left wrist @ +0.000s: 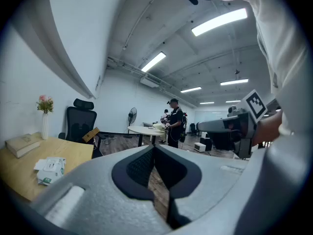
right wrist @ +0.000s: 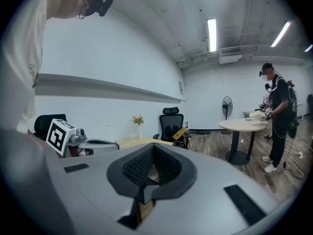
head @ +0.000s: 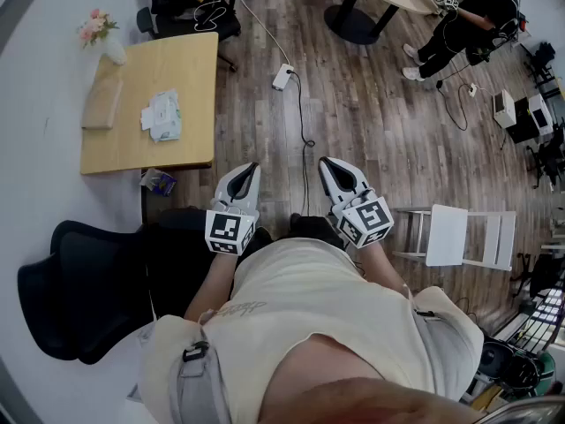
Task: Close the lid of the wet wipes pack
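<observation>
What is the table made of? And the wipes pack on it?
The table looks like pale wood or laminate: even tan, smooth, matte. The wipes pack seems soft plastic film, white and green, lying a bit rumpled; too small to be sure.

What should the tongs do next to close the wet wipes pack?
Probably carry the left tongs toward the wooden table. The wet wipes pack lies there, well away from both the left tongs and the right tongs, which are shut, hold nothing and hang over the floor.
</observation>
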{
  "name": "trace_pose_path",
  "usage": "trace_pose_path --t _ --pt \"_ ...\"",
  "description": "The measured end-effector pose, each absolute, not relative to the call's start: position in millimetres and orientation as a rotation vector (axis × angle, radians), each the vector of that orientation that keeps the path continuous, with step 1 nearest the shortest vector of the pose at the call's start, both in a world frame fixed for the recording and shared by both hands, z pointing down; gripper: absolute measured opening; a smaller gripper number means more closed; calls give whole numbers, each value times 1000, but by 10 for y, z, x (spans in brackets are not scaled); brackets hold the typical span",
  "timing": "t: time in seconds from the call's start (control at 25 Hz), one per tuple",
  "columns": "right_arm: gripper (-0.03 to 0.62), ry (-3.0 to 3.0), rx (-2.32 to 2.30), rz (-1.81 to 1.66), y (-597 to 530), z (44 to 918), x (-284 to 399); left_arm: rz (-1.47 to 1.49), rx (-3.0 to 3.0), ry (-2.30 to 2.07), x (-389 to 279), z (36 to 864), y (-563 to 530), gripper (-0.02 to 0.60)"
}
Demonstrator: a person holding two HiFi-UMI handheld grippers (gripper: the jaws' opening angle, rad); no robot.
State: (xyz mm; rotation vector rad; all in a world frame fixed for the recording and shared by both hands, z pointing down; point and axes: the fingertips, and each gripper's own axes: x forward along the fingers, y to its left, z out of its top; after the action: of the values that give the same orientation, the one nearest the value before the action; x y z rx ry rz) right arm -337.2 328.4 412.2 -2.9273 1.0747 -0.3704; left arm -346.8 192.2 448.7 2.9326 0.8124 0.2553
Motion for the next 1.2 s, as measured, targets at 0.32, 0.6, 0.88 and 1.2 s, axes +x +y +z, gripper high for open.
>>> trace_pose_path --t 0.32,0.6,0.88,1.2 --pt "0 1077 -2984 -355 3201 4059 -3299 252 2891 829 -3278 4576 1881 15" --pt "0 1130 -2919 -451 3188 4366 -3004 295 2880 788 -3026 4727 1967 15" --pt "0 1218 -2756 -379 3098 4340 -2091 405 2945 697 -2428 4660 1924 15" --pt "0 1298 -2674 -269 3283 4265 -1091 350 3130 724 -1451 4165 2141 15"
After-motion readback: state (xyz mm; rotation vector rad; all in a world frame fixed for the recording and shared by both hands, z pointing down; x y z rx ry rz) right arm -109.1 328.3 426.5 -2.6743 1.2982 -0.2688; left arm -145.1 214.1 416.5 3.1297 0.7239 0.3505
